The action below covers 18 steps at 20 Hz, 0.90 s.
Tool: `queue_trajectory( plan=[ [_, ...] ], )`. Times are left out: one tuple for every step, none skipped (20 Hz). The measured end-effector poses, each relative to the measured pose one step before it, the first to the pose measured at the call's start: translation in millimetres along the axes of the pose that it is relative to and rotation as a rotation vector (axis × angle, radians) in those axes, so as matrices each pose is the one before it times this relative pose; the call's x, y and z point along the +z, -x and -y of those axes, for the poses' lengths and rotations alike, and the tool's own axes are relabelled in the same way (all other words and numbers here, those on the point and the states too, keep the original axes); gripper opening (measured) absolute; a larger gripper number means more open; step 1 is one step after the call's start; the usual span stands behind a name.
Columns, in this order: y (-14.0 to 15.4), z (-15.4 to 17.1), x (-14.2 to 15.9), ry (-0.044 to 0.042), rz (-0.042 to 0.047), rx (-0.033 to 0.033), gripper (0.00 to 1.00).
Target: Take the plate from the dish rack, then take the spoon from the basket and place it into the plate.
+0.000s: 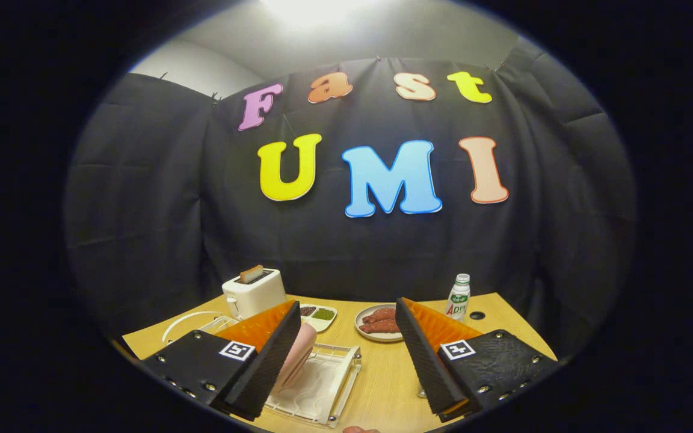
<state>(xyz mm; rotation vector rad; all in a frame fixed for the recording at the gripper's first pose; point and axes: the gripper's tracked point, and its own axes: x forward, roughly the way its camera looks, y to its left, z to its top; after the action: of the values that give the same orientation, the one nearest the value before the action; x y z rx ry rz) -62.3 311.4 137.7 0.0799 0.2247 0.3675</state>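
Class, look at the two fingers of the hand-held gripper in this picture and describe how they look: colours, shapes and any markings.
The gripper has two wedge-shaped fingers with black textured pads on their inner faces and ribbed orange sides. Each sits on a black mounting plate fixed with small silver screws and carries a square black-and-white marker tag. No cables show.

Bare table (382,379) between the spread tool (346,367) fingers, dish rack (322,385) left, meat plate (378,323) beyond
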Motion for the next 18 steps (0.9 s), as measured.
queue_trajectory(
  plan=[
    [-6.93, -4.5, -6.58, -0.01178, -0.0396, 0.00323, 0.97],
    [-7.39, -4.89, -3.69, -0.01374, -0.0368, 0.00615, 0.97],
    [-7.21, -5.78, -7.04, -0.01512, -0.0319, 0.01047, 0.97],
    [-7.35, -6.66, -5.74, -0.01425, -0.03378, 0.01054, 0.97],
    [-8.91, -5.59, -6.04, -0.00968, -0.03705, 0.01066, 0.97],
    [-8.55, -3.95, -7.27, -0.00712, -0.04172, 0.00448, 0.97],
    [-8.38, -4.49, -9.52, -0.00603, -0.0478, 0.00547, 0.97],
    [-8.75, -3.61, -8.37, -0.01053, -0.04992, 0.00321, 0.97],
    [-7.55, -2.83, -9.4, -0.01585, -0.04557, 0.00037, 0.97],
    [-6.82, -1.52, -7.0, -0.01854, -0.04562, -0.00148, 0.97],
    [-8.29, -0.51, -8.01, -0.01845, -0.04608, -0.00596, 0.97],
    [-5.04, -0.72, -4.22, -0.01554, -0.03184, -0.00345, 0.97],
    [-7.16, 0.2, -4.03, -0.01175, -0.03403, -0.00518, 0.97],
    [-6.24, 0.1, -5.3, -0.0132, -0.03816, -0.0093, 0.98],
    [-4.86, -0.34, -4.01, -0.01776, -0.03926, -0.00569, 0.94],
    [-4.27, -2.21, -5.13, -0.02008, -0.03641, 0.00152, 0.94],
    [-3.95, -1.16, -4.19, -0.01241, -0.03768, -0.00722, 0.9],
    [-5.07, -0.48, -4.19, -0.00865, -0.0315, -0.00306, 0.86]
  ],
)
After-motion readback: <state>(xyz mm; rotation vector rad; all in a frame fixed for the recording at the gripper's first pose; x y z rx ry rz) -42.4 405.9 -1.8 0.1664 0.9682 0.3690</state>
